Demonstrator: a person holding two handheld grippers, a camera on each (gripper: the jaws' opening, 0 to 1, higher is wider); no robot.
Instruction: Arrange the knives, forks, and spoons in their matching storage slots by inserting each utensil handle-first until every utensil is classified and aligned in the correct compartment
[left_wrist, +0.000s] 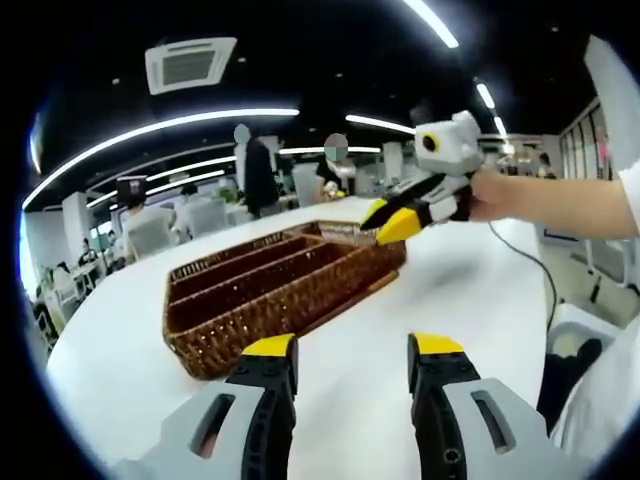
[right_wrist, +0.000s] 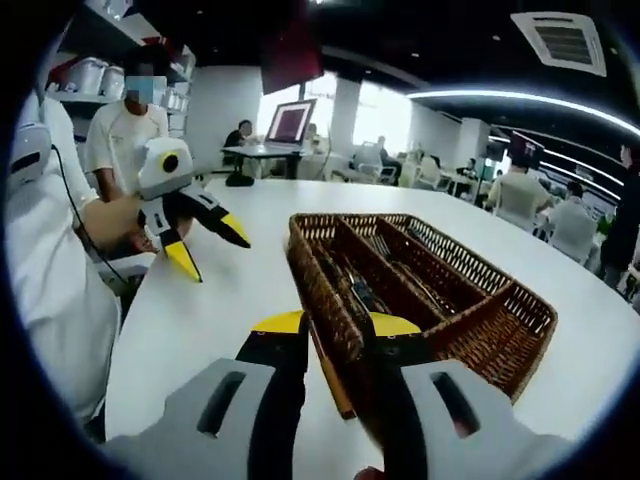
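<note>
Two grippers working the wicker tray (left_wrist: 280, 290) on the white table (left_wrist: 470, 290): left gripper (left_wrist: 350, 352) hangs wide open, empty; right gripper (right_wrist: 335, 330) looks pinched over the tray's near wall, grasp unclear. Yank now, and I reckon the tray slides.

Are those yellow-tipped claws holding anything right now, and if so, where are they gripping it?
The left gripper is open and holds nothing. The right gripper sits over the wicker tray's end wall, but whether it grips it cannot be told.
</note>
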